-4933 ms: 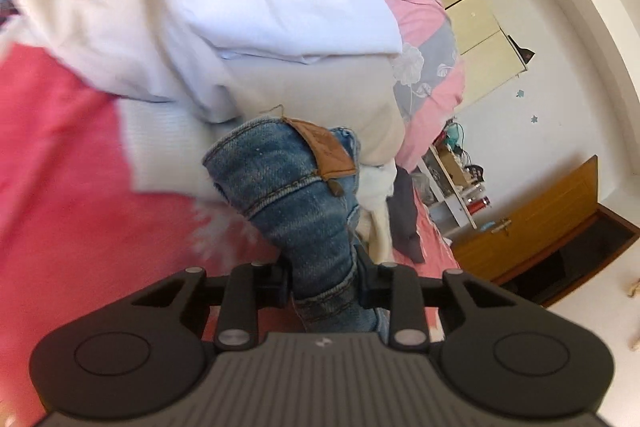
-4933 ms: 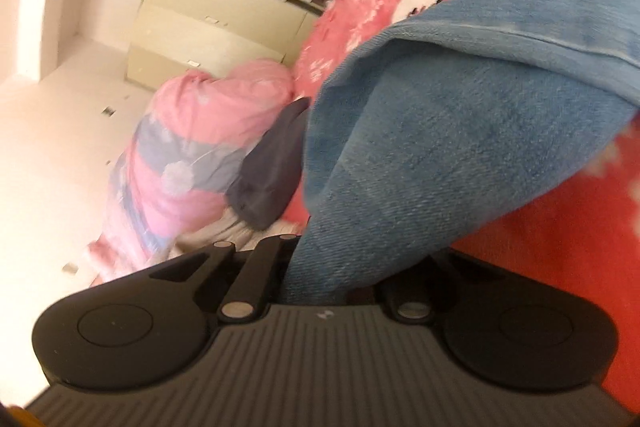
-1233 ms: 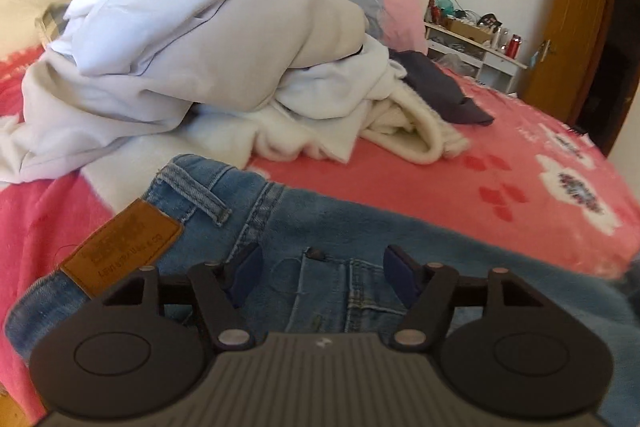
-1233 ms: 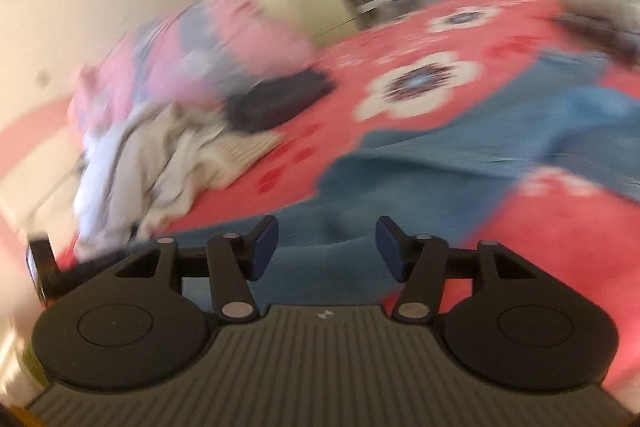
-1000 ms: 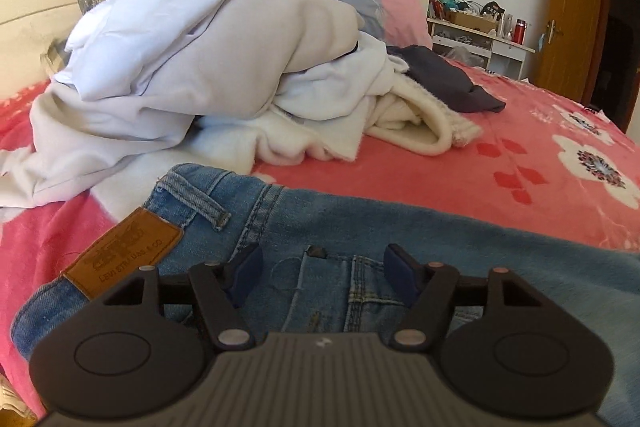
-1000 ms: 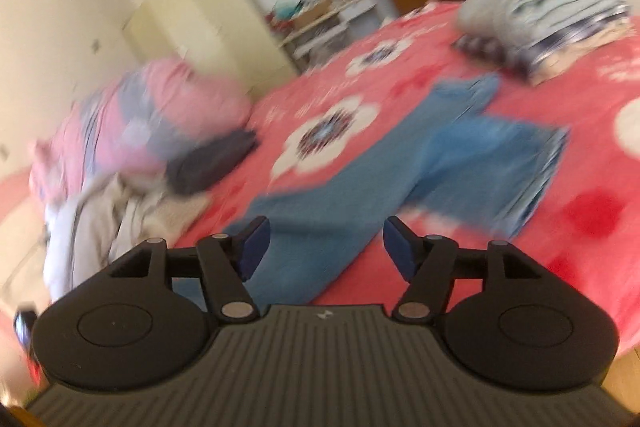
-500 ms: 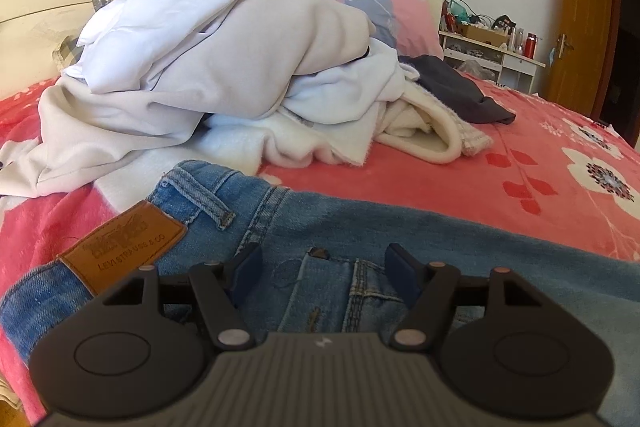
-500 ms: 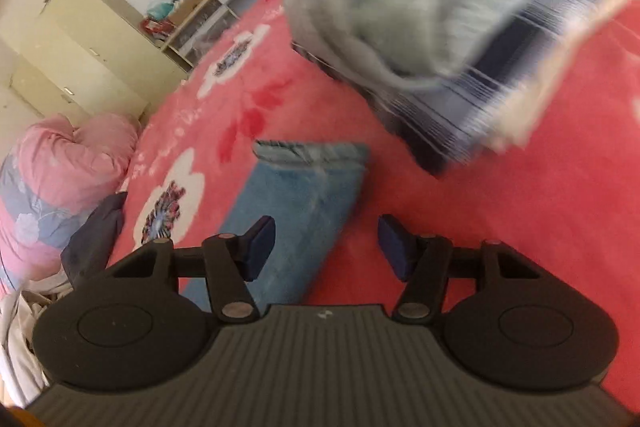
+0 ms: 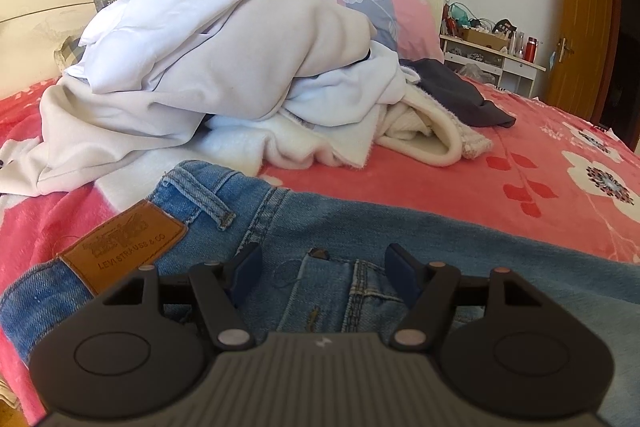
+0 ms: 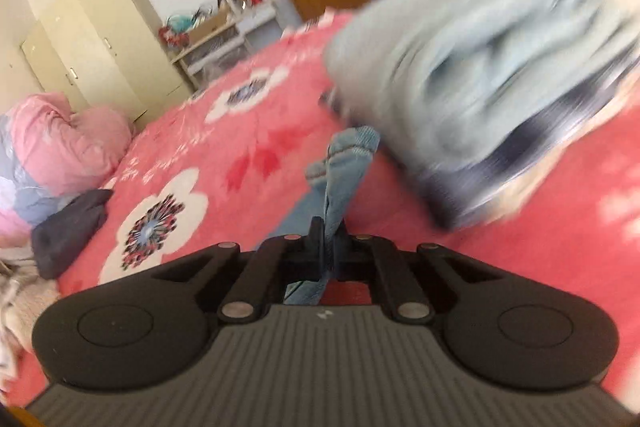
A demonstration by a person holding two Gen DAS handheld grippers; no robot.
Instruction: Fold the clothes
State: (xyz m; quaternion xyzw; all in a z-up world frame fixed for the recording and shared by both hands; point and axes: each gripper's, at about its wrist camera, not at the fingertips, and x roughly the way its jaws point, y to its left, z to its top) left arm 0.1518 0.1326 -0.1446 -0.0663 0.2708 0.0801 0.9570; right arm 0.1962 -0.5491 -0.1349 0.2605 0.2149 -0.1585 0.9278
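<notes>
My left tool [image 9: 322,269] sits low over the waistband end of the jeans [image 9: 360,239], its blue-padded fingers [image 9: 245,269] spread wide with denim showing between them and nothing pinched. The jeans lie flat on the red flowered bed [image 9: 480,187], the waistband edge toward my left and the legs running off to the right. Just beyond the waistband, a heap of white and cream clothes [image 9: 224,67] crowds the far side, touching or nearly touching the belt-loop corner; a dark garment [image 9: 460,91] lies against the heap's right end. To the right of the heap the bed surface is open red blanket up to the wooden door [image 9: 580,27].

The brown leather patch [image 9: 124,247] on the waistband reads "LEVI STRAUSS & CO".

My right tool [image 10: 329,231] is pressed together on a jeans leg [image 10: 344,163] near its hem, the fabric standing on edge between the fingers and the cuff bunched ahead of them. A folded stack [image 10: 480,87] of pale and dark striped clothes, blurred, sits close on the right of the cuff; I cannot tell whether they touch. On the left the blanket is open as far as a pink quilt [image 10: 68,143] and a cream wardrobe [image 10: 104,39]. This view is tilted, the bed sloping up to the right.
</notes>
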